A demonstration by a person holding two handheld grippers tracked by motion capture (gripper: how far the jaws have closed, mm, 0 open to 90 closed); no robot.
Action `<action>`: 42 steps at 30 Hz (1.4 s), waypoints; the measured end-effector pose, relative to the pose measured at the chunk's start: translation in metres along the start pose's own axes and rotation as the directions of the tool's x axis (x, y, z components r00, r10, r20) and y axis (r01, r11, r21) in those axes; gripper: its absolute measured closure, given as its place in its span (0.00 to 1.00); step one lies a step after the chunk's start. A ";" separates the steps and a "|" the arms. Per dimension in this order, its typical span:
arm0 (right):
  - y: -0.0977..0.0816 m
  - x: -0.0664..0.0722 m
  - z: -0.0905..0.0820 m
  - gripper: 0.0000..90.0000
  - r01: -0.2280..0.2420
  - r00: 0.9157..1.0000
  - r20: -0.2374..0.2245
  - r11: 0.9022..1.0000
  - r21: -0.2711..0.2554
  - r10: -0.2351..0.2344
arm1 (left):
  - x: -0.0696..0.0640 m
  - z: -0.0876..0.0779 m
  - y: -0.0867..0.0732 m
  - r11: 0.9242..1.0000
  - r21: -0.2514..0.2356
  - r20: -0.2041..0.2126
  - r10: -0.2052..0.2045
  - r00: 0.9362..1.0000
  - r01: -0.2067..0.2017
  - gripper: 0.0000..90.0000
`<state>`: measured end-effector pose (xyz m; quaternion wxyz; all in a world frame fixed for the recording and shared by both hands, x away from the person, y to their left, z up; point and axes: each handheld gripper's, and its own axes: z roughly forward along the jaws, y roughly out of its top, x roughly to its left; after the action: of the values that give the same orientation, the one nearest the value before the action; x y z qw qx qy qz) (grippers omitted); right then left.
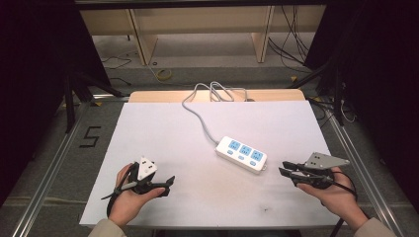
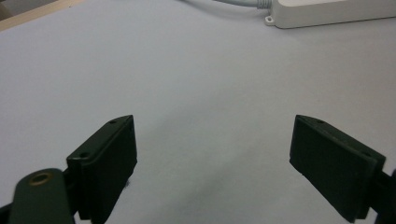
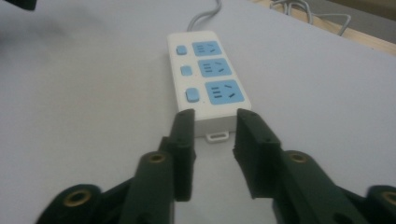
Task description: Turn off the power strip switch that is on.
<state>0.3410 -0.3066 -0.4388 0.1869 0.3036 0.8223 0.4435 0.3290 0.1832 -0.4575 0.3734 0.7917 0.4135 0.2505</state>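
One white power strip [image 1: 241,154] is seen on the white table sheet [image 1: 163,133], lying just right of the centre of the high view and slanted from upper left to lower right. Three blue sockets and three small blue switch buttons can be counted on it in the right gripper view, where the power strip [image 3: 207,79] runs from the centre towards the top of the frame. One grey cable [image 1: 197,111] is led from its upper-left end towards the top edge of the sheet, where it is gathered in loops on the bare wooden strip of table beyond. Two grippers are held, one in each hand. The left gripper [image 1: 168,186] is seen at the lower left of the high view, well apart from the strip, and its jaws are spread wide with nothing between them, as is shown in the left gripper view, where only bare sheet lies ahead of the left gripper [image 2: 212,154]. The right gripper [image 1: 285,168] is placed at the lower right of the high view, pointing left at the strip's near end; its jaws are parted narrowly and nothing is clasped, the right gripper [image 3: 214,122] being stopped just short of the strip's small mounting tab. Open sheet is left on the whole left half and along the bottom edge.
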 end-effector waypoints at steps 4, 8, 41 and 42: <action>0.004 -0.002 0.006 0.94 0.039 0.999 0.016 0.999 0.035 -0.039 | -0.001 0.001 0.001 1.000 -0.001 0.000 0.001 1.000 -0.001 0.17; 0.010 -0.003 0.008 1.00 0.045 0.998 0.039 0.997 0.057 -0.048 | -0.001 0.001 0.001 1.000 0.001 0.000 0.003 1.000 -0.003 0.17; 0.049 0.003 0.066 1.00 0.031 0.999 -0.034 0.988 0.149 -0.026 | -0.003 0.002 0.002 1.000 0.012 0.004 0.023 1.000 -0.023 0.17; 0.052 0.004 0.070 1.00 0.031 0.999 -0.040 0.987 0.157 -0.025 | -0.003 0.002 0.002 1.000 0.012 0.004 0.023 1.000 -0.023 0.17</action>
<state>0.3959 -0.2394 -0.4330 0.1531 0.2972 0.8624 0.3802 0.3298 0.1792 -0.4578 0.3665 0.7991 0.4053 0.2508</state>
